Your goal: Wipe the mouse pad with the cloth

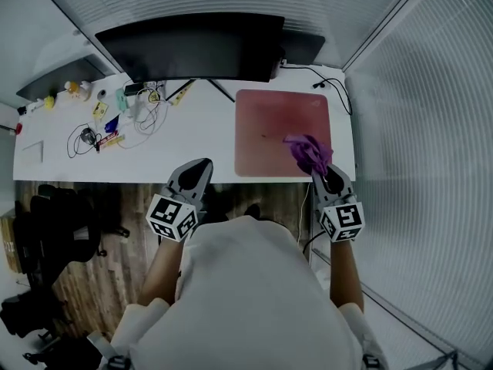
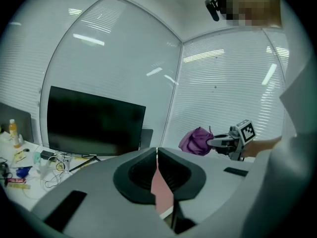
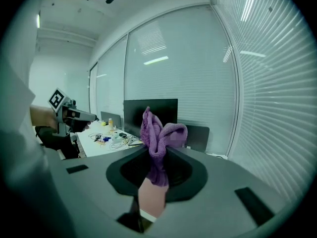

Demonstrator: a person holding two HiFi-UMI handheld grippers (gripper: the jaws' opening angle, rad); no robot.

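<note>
At lower right, the right gripper [image 1: 320, 169] has its fingers [image 3: 125, 173] pinching the cloth [image 1: 308, 152] over the mouse pad's [image 1: 269, 129] near right corner, while the left gripper's [image 1: 202, 166] fingers [image 2: 139, 175] are pressed together, empty.

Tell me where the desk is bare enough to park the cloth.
Bare desk lies between the cable clutter and the mouse pad, in front of the monitor. The pad's left half is also bare. The back-left corner is crowded; the cloth is at the pad's near right corner.
</note>
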